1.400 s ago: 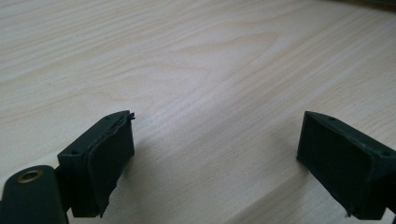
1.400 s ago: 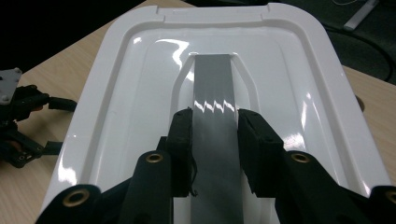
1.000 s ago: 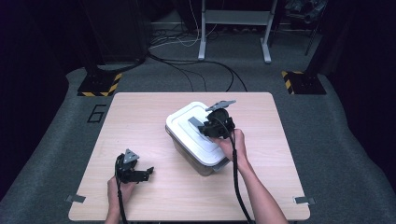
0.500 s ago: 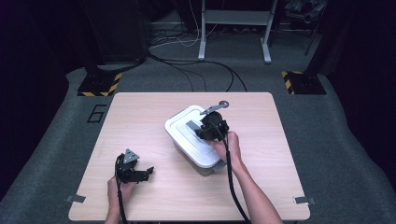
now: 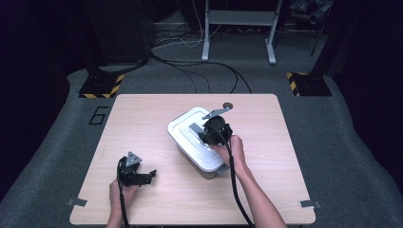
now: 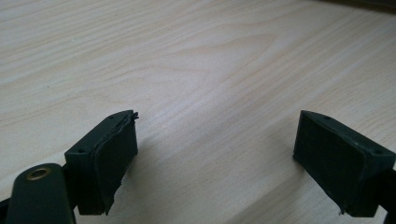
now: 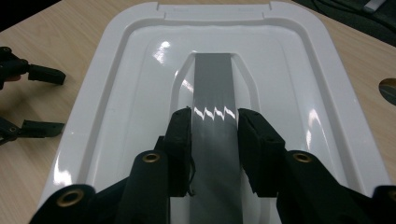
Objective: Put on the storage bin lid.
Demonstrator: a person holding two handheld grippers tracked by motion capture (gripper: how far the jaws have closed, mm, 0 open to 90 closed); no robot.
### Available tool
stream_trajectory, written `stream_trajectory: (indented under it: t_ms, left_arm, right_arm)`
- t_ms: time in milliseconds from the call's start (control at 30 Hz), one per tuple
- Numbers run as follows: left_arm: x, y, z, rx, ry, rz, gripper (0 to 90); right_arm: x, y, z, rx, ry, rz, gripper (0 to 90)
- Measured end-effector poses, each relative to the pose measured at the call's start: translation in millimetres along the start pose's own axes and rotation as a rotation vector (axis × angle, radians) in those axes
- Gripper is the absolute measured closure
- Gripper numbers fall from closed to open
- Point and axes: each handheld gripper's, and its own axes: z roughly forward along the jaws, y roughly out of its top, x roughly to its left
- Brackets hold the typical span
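A white lidded box (image 5: 187,124) stands near the middle of the wooden table (image 5: 142,114). A grey strip (image 7: 212,79) runs along the recess of its lid (image 7: 116,93). My right gripper (image 7: 215,116) rests on the lid (image 5: 209,135) with one jaw on each side of the strip. Its jaws have just been opening; the strip lies flat between them, unpinched. My left gripper (image 5: 149,176) lies low over the table at the front left, jaws wide open (image 6: 217,135) with bare wood between them. It also appears left of the box (image 7: 63,100).
A small dark round disc (image 5: 227,105) sits on the table behind the box. Tape tabs mark the table's front corners (image 5: 76,202). Beyond the far edge are cables, a metal stand (image 5: 237,28) and yellow-black striped bases (image 5: 100,88) on grey carpet.
My right gripper has shifted slightly nearer along the lid. The box and my left gripper have kept still.
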Motion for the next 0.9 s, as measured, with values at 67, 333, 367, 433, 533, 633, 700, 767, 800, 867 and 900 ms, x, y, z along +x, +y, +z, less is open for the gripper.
stream_trajectory:
  t_ms: [67,333,367,433,533,633,700,767,800,867,900]
  left_arm:
    - [0.0,0.0,0.0,0.000,0.000,-0.001,13.0]
    - [0.1,0.0,-0.1,0.000,0.000,0.002,13.0]
    - [0.1,0.0,-0.1,0.000,0.000,0.003,13.0]
    - [0.1,0.0,-0.1,0.000,0.000,0.003,13.1]
    - [0.2,0.0,-0.1,0.000,0.000,0.003,13.2]
    - [0.2,0.0,0.0,-0.001,0.000,0.004,13.2]
    - [0.1,0.0,-0.1,0.000,0.000,0.002,13.2]
    - [0.1,0.0,-0.1,0.000,0.000,0.003,13.2]
    - [0.1,0.0,-0.1,-0.001,0.000,0.003,13.3]
    - [0.1,0.0,-0.1,0.000,0.000,0.003,13.3]
    - [0.1,0.0,-0.1,0.000,0.000,0.003,13.3]
  right_arm:
    - [1.0,0.7,0.1,0.008,0.002,-0.007,50.2]
    - [7.2,-3.2,-18.2,-0.059,-0.010,-0.028,16.0]
    - [7.7,-4.5,-21.8,-0.061,-0.004,-0.032,14.3]
    - [8.7,-8.1,-29.7,-0.080,0.007,-0.032,13.6]
    - [9.4,-14.5,-37.8,-0.088,0.012,-0.046,9.6]
    - [9.1,-23.5,-45.5,-0.093,0.009,-0.052,5.7]
    - [8.2,-30.9,-51.5,-0.098,0.003,-0.057,4.0]
    - [7.9,-37.7,-56.5,-0.104,-0.005,-0.052,3.0]
    - [7.4,-41.9,-59.1,-0.109,-0.009,-0.053,3.0]
    - [7.1,-51.3,-64.1,-0.110,-0.016,-0.053,2.6]
    - [7.4,-56.6,-66.4,-0.111,-0.019,-0.046,2.6]
